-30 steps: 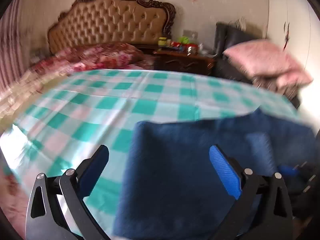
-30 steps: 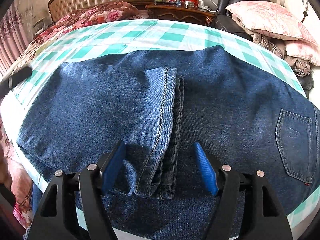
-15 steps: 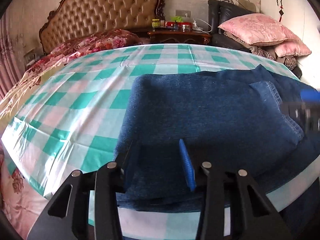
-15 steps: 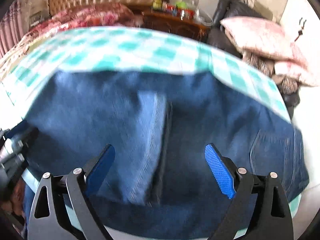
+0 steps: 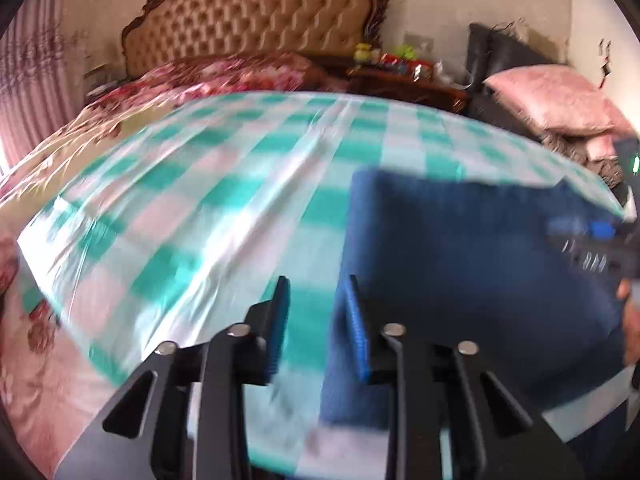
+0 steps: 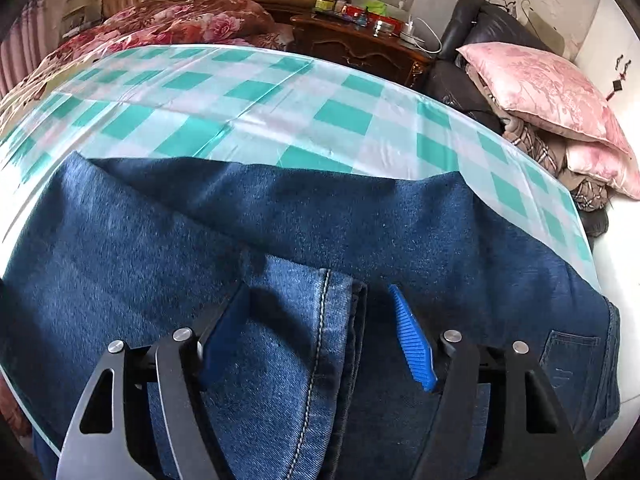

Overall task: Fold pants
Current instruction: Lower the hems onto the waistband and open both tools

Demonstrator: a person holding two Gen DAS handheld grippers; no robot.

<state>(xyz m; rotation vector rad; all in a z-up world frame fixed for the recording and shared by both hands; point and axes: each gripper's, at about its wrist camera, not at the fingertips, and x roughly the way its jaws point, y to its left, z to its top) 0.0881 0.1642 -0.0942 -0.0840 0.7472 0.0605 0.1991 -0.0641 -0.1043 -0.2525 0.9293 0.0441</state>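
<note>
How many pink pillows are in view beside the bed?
2. The upper pillow leans on the dark chair; the lower pillow lies under it. More may be hidden.

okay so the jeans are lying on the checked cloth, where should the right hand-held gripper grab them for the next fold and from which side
Probably the stitched hem edge of the folded-over leg of the jeans. It lies between the closing jaws of the right hand-held gripper, not yet pinched. Come down from above, one finger each side of the hem: its stacked layers form a raised lip to pinch.
</note>
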